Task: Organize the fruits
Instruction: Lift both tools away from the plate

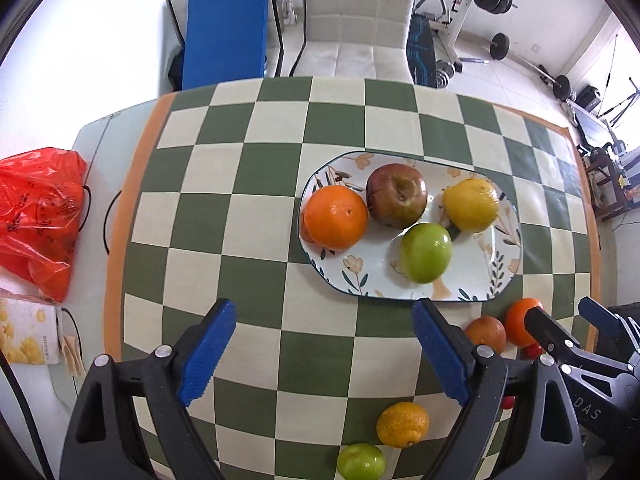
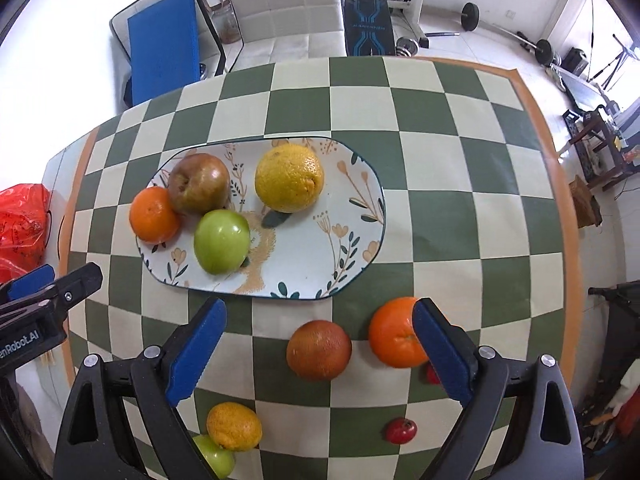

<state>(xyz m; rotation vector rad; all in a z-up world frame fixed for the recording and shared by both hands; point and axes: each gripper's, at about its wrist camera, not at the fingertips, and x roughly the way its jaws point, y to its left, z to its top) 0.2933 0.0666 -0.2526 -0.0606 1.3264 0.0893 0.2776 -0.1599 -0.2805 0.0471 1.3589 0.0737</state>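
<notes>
At the far left a crumpled red plastic bag (image 1: 38, 216) lies on the bare edge of the counter, beside the green-and-cream checkered cloth (image 1: 256, 184) that covers the rest.

The left gripper (image 1: 324, 354) hangs above the cloth with its blue-padded fingers (image 1: 208, 354) spread wide, nothing between them.

Right of it sits the oval white ceramic plate with a flower pattern (image 2: 352, 216). It carries four fruits: a bright orange (image 2: 154, 214) at its left end, a dark red-brown apple (image 2: 199, 189) touching that orange, a green apple (image 2: 221, 241) just in front of them, and a large yellow citrus fruit (image 2: 289, 177) toward the middle. The plate's right half is bare.

On the cloth nearer the cameras lie a small green apple (image 2: 216, 456) and a small yellow-orange mandarin (image 2: 234, 426) touching each other, then a dark reddish orange (image 2: 319, 349), a second bright orange (image 2: 394, 332), and a small red tomato-like fruit (image 2: 401, 430).

The right gripper (image 2: 320, 356) hovers over these loose fruits, fingers released and wide apart, gripping nothing; its right finger overlaps the second bright orange in the right wrist view.
</notes>
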